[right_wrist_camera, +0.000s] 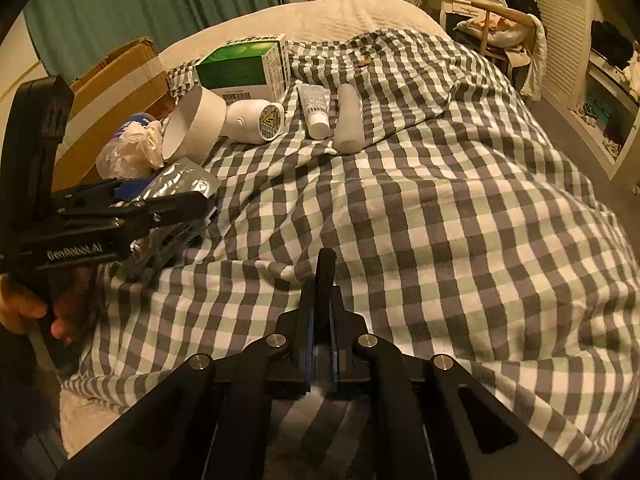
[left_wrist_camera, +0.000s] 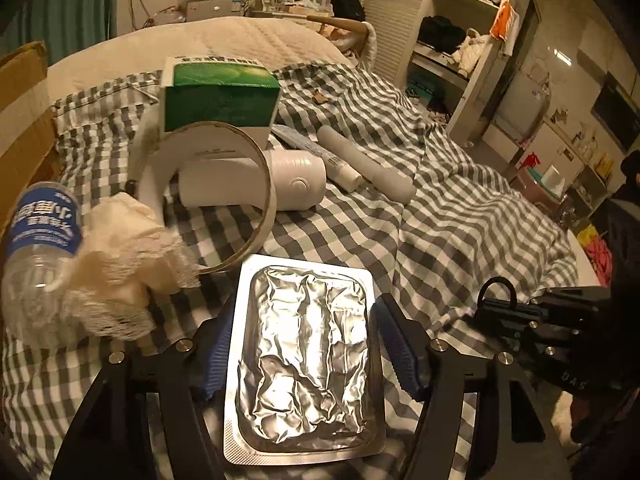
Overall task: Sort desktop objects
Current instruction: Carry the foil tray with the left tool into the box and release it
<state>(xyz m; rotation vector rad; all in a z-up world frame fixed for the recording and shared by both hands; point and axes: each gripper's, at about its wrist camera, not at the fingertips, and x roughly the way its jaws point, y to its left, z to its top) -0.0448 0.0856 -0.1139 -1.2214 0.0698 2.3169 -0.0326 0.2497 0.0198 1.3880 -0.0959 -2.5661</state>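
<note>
A checked bedspread (right_wrist_camera: 420, 184) covers the bed that serves as the work surface, with a dresser and shelves along the far edge of the room. In the left wrist view, the left gripper (left_wrist_camera: 304, 344) holds a foil blister pack (left_wrist_camera: 306, 360) between its blue-padded fingers (left_wrist_camera: 404, 352), low in the centre of the frame — lifted clear of the cloth, as far as the right wrist view shows.

The right gripper (right_wrist_camera: 325, 276) sits at the bottom centre of its own view, its fingers pressed together on a thin dark thing that cannot be identified.

Toward the upper left of both views, most objects already lie in a loose cluster: a green box (right_wrist_camera: 244, 66), a white bottle (right_wrist_camera: 256, 122), a paper ring (right_wrist_camera: 196, 124), a crumpled tissue (left_wrist_camera: 120, 252) and a water bottle (left_wrist_camera: 38, 244). A tube (right_wrist_camera: 316, 110) and a pale cylinder (right_wrist_camera: 349, 118) lie side by side just right of them.

Sorting looks well along — the pack probably still needs a place beside the group, and a cardboard box (right_wrist_camera: 116, 72) waits at the upper left.
</note>
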